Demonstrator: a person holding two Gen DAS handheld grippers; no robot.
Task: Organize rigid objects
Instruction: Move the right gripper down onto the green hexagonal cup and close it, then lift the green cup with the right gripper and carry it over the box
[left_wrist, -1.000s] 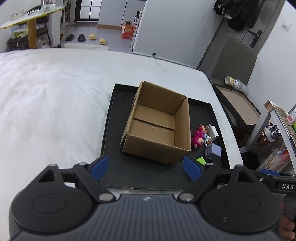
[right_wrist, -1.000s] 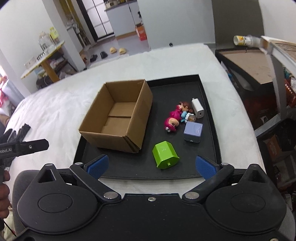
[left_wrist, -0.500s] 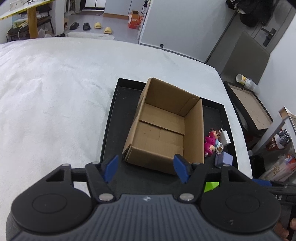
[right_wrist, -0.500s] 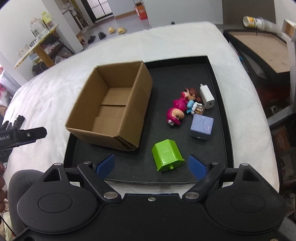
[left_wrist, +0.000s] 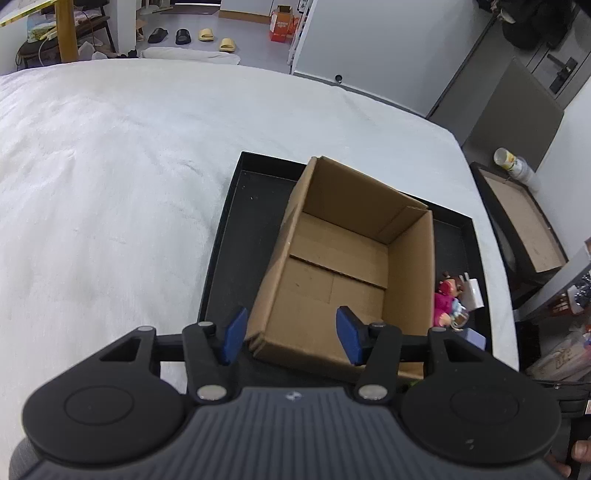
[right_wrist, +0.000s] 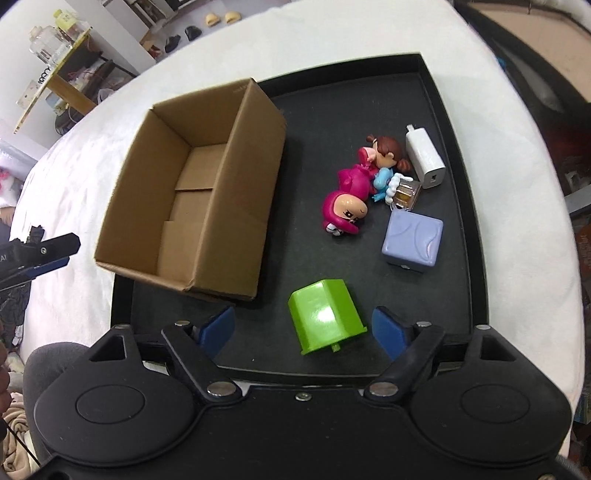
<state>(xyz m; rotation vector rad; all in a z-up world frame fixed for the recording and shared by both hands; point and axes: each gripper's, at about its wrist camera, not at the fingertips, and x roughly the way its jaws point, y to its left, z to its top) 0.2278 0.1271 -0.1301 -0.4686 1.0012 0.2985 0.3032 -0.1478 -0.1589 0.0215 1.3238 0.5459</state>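
Left gripper (left_wrist: 290, 334) closing astride cardboard box (left_wrist: 343, 266) near-left corner, pads apart; right gripper (right_wrist: 304, 330) closing around green block (right_wrist: 325, 315), untouched; tray (right_wrist: 476, 229) right edge close

Each black plastic hand-held gripper, left (left_wrist: 291, 334) and right (right_wrist: 304, 332), carries two blue pads (left_wrist: 233, 334) on black linkage arms with silver round pivot screws (right_wrist: 221, 388). The left body is ribbed dark grey; the right is smooth black with round discs.
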